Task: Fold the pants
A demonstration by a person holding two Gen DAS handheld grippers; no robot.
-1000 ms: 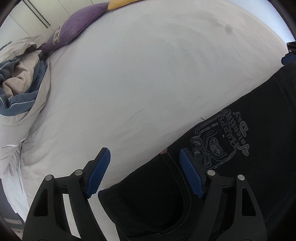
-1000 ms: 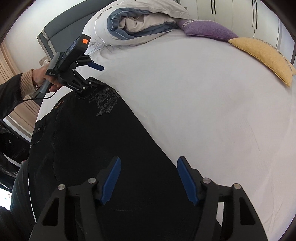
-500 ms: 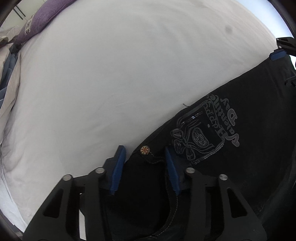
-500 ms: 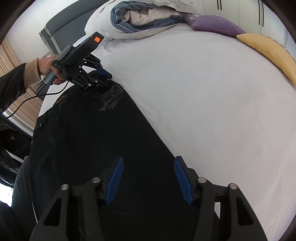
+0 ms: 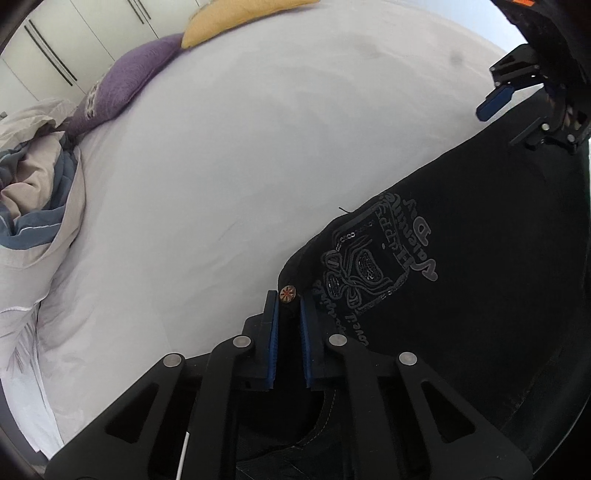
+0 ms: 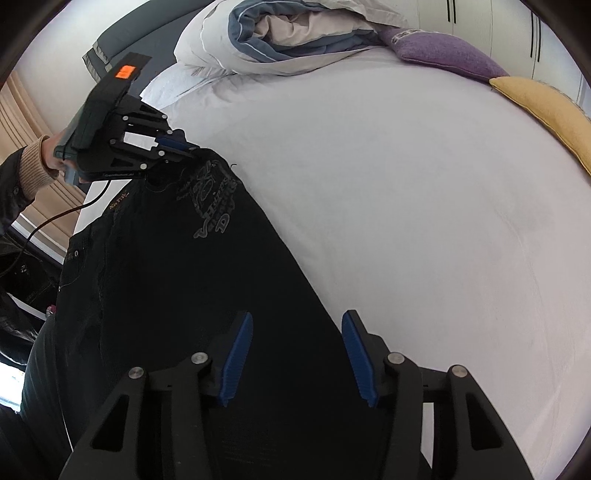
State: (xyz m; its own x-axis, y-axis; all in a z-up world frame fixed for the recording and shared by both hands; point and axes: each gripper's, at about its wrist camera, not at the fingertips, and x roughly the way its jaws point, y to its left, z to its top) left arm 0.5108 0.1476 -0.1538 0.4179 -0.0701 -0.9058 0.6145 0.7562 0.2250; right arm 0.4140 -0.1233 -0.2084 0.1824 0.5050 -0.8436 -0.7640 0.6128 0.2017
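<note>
Black pants (image 5: 461, 295) with a grey printed emblem (image 5: 373, 266) lie on a white bed (image 5: 258, 166). My left gripper (image 5: 288, 302) is shut on the waistband corner by the metal button (image 5: 287, 293). In the right wrist view the pants (image 6: 177, 288) stretch from the left gripper (image 6: 181, 147), which lifts the waist corner, down under my right gripper (image 6: 297, 325). My right gripper is open, with its blue pads on either side of the pant leg's edge. It also shows at the far end in the left wrist view (image 5: 517, 92).
A rolled blue and beige duvet (image 6: 295, 33) lies at the head of the bed. A purple cushion (image 6: 443, 55) and a yellow cushion (image 6: 546, 107) lie along the far side by white wardrobe doors (image 5: 85, 40). The person's legs (image 6: 40, 369) stand at the bed's near edge.
My left gripper has closed on the waistband corner and raised it slightly. My right gripper stays open over the pant leg, with its pads a little closer together.
</note>
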